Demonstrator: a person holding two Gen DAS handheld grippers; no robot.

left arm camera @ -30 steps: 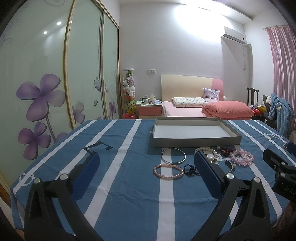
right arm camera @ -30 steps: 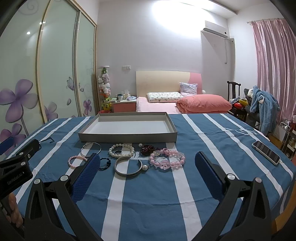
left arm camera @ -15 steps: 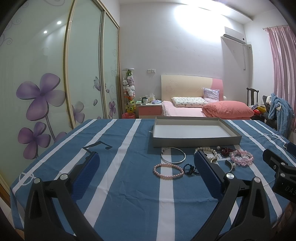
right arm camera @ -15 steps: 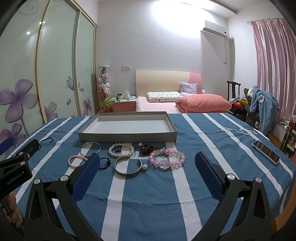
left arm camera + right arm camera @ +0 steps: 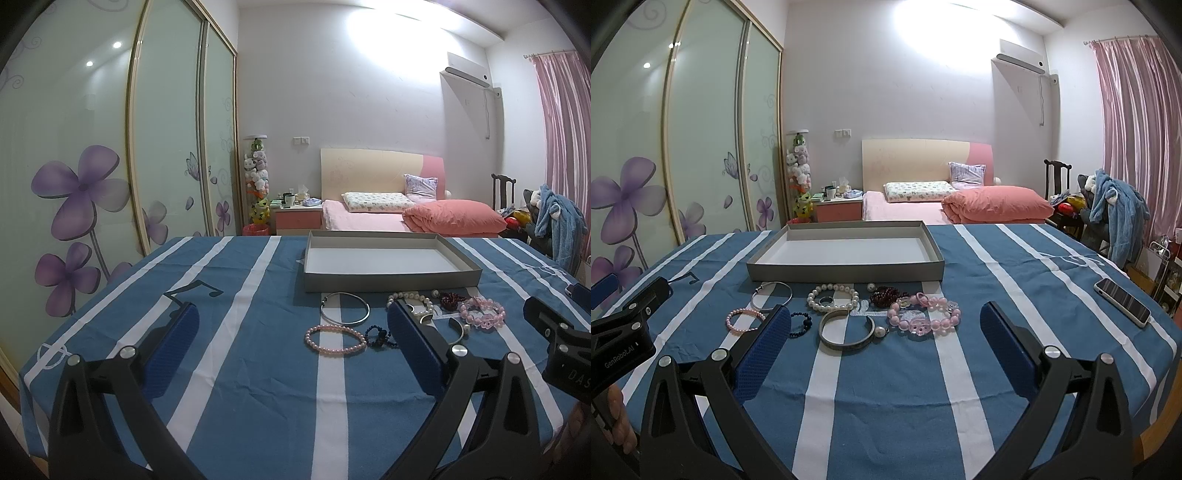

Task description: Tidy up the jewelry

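Counter (image 5: 886,387) covered by blue cloth with white stripes. Grey tray (image 5: 846,268) at frame centre, holding nothing visible. Jewelry in a row just below the tray: thin silver hoop (image 5: 772,295), white pearl bracelet (image 5: 833,297), dark red beads (image 5: 884,295), pink bead bracelet (image 5: 925,319), silver cuff (image 5: 846,332), small pink pearl bracelet (image 5: 744,320), dark blue bead bracelet (image 5: 801,324).

Phone (image 5: 1122,301) lies at right of frame, well apart from the jewelry.

Readable: "GenRobot.AI" on the left hand-held gripper (image 5: 618,332), lower left.

Left hand-held gripper (image 5: 291,339): fingers apart, nothing between, low over the cloth. Right hand-held gripper (image 5: 886,339): fingers apart, nothing held; its left finger (image 5: 764,347) overlaps the small pink pearl bracelet.
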